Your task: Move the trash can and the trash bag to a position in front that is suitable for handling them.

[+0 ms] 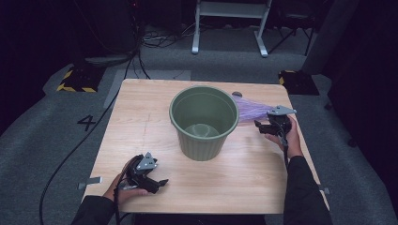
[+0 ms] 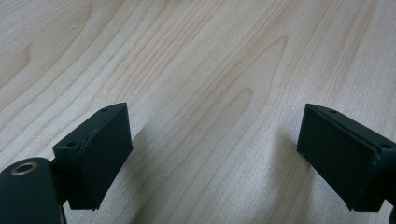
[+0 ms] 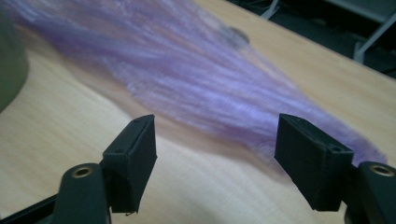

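A green plastic bucket stands upright in the middle of the wooden table; its wall shows at the left edge of the right gripper view. A purple, streaky, see-through sheet or bundle lies flat on the table right of the bucket. My right gripper sits at its near end, open; the purple material spreads just ahead of the jaws, and no pad presses on it. My left gripper rests low at the front left, open over bare wood.
A small dark round spot marks the table behind the purple material. Beyond the table's far edge are a white metal frame, floor cables and two yellow-and-black blocks. A clamp sticks out at the table's left edge.
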{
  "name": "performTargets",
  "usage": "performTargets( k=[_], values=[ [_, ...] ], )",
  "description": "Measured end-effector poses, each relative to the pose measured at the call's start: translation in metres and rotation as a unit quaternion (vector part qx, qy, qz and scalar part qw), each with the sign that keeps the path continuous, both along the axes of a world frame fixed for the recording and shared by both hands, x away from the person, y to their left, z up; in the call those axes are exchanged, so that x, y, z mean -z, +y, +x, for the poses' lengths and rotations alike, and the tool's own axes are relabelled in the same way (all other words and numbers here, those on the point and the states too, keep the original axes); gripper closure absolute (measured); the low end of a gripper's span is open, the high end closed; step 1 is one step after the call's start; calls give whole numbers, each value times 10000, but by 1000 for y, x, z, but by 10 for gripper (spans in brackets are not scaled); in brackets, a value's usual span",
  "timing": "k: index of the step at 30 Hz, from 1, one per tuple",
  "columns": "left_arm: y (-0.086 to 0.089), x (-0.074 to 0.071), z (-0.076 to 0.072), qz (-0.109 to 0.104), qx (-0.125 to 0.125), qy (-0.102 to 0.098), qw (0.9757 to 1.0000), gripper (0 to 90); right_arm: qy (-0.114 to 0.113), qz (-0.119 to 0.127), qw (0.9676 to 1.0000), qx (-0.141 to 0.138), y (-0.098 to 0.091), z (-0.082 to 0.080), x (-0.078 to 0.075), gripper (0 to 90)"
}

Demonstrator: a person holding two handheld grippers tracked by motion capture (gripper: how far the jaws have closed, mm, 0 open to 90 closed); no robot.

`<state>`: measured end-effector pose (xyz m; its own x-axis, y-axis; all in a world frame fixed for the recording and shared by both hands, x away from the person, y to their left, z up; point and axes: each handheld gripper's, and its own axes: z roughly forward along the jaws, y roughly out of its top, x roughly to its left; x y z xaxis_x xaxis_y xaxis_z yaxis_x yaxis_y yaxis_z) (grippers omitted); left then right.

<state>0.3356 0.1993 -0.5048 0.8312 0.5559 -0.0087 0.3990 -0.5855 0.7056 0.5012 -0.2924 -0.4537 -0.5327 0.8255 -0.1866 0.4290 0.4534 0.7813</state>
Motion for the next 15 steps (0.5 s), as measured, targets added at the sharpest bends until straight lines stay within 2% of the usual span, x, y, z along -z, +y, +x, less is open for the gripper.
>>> performTargets(
  k=[4, 7, 10, 15],
  values=[
    [0, 0, 0, -1, -4, 0, 10000, 98, 65, -68, 9999, 66, 1, 9, 0, 302],
    [0, 0, 0, -2, -4, -1, 10000, 98, 107, 19, 9999, 94, 1, 15, 1, 298],
    [0, 0, 0, -1, -8, -5, 10000, 99, 177, -36, 9998, 109, 3, 24, 4, 294],
    [0, 0, -1, 8, -27, -8, 10000, 99, 188, 149, 9994, 233, 1, 33, 9, 345]
  ],
)
